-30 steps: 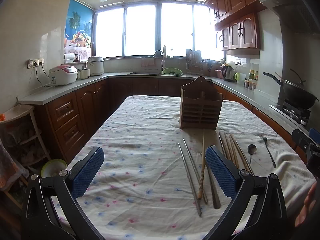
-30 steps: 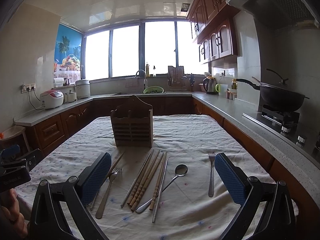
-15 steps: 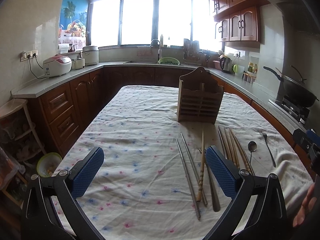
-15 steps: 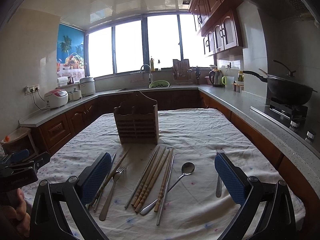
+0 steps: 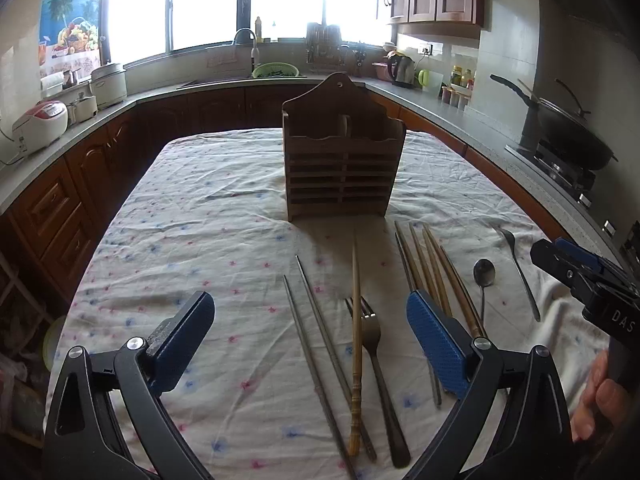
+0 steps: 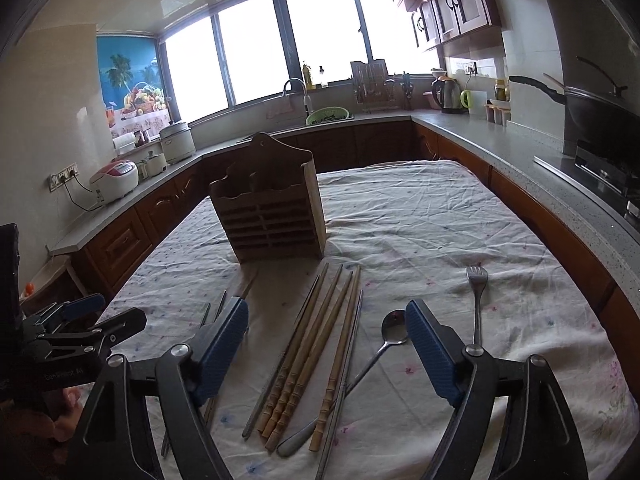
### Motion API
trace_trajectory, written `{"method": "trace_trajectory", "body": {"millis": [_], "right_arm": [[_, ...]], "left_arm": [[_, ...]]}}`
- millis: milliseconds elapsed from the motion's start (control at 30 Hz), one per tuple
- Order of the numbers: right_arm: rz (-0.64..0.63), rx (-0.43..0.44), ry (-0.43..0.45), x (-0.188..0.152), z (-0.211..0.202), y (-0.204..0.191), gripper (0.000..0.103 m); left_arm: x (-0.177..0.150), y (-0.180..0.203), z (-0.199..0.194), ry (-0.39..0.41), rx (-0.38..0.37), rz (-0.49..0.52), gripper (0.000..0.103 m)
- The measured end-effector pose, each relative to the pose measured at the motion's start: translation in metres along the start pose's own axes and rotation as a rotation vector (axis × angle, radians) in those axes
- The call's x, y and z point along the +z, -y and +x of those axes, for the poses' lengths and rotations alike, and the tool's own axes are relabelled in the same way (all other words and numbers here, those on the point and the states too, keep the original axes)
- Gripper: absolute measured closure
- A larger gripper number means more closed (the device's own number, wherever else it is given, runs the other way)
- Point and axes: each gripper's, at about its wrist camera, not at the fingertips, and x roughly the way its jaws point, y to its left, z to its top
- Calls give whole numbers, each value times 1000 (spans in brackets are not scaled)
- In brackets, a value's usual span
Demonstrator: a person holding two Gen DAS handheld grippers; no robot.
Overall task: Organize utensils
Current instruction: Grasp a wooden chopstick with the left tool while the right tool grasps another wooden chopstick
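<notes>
A wooden utensil holder (image 5: pixel 343 154) stands upright mid-table; it also shows in the right wrist view (image 6: pixel 270 216). Utensils lie flat in front of it. My left gripper (image 5: pixel 310 334) is open and empty, low over two metal chopsticks (image 5: pixel 316 340), one wooden chopstick (image 5: pixel 355 344) and a fork (image 5: pixel 376 356). My right gripper (image 6: pixel 326 344) is open and empty, low over a bundle of wooden chopsticks (image 6: pixel 308 352), with a metal chopstick (image 6: pixel 344 380) and a spoon (image 6: pixel 384 350) beside it. A second fork (image 6: pixel 477 300) lies to the right.
The table has a wrinkled floral cloth (image 5: pixel 208 216). Counters ring the table on three sides. A wok (image 5: pixel 568 136) sits on the stove at right, a rice cooker (image 5: pixel 38 124) at left. The right gripper's body (image 5: pixel 588 284) shows at the left view's right edge.
Both grippers have moved forward and tipped down toward the utensils, which now lie between the fingers. Both stay open. No utensil has moved.
</notes>
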Motion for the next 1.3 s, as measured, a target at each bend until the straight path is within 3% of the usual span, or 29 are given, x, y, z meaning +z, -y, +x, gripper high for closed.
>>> {"method": "trace_trajectory", "body": {"millis": [200, 700, 900, 1067, 1200, 1300], "right_arm": [[35, 16, -87, 15, 46, 12, 47], [93, 17, -310, 32, 154, 37, 81], [75, -10, -377, 32, 189, 44, 89], [45, -10, -398, 32, 200, 41, 92], [5, -26, -398, 34, 204, 35, 96], [45, 16, -396, 36, 201, 39, 97]], "left_arm": [[20, 3, 45, -86, -60, -2, 10], [48, 15, 127, -229, -121, 31, 30], [47, 17, 151, -281, -152, 30, 56], [46, 15, 161, -308, -197, 20, 96], [46, 16, 163, -303, -225, 11, 97], [49, 11, 153, -282, -232, 4, 98]]}}
